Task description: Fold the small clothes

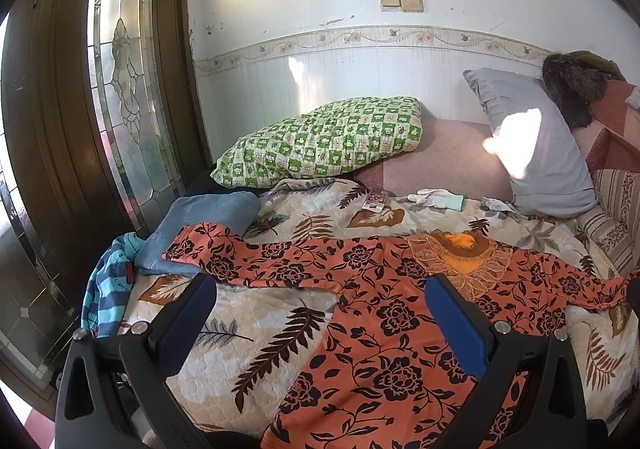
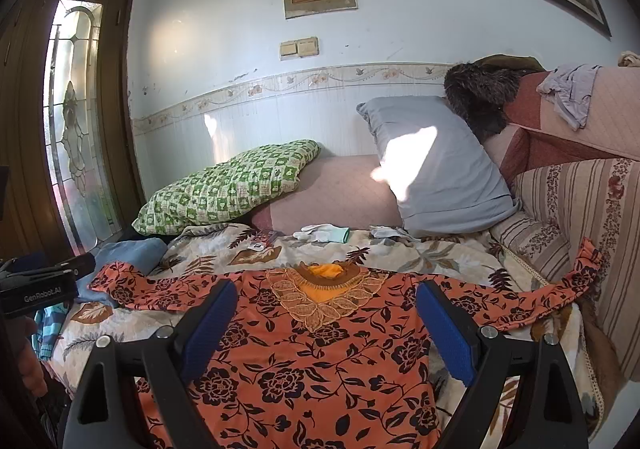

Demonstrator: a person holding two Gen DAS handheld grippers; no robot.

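An orange top with black flowers (image 1: 384,313) lies flat on the bed, front up, sleeves spread left and right, with a gold lace collar (image 1: 460,261). It also shows in the right wrist view (image 2: 320,353). My left gripper (image 1: 320,293) is open and empty, hovering over the top's left side. My right gripper (image 2: 326,299) is open and empty, above the chest just below the collar (image 2: 324,289). The right sleeve (image 2: 560,289) runs up onto the sofa back. The left gripper's body (image 2: 40,289) shows at the left edge of the right wrist view.
A leaf-print quilt (image 1: 248,345) covers the bed. A folded blue cloth (image 1: 200,225) and a striped garment (image 1: 108,289) lie at the left. A green checked pillow (image 1: 320,141), a grey pillow (image 1: 532,145), white gloves (image 1: 436,198) and a card (image 1: 374,200) lie behind. A wooden door (image 1: 60,129) stands left.
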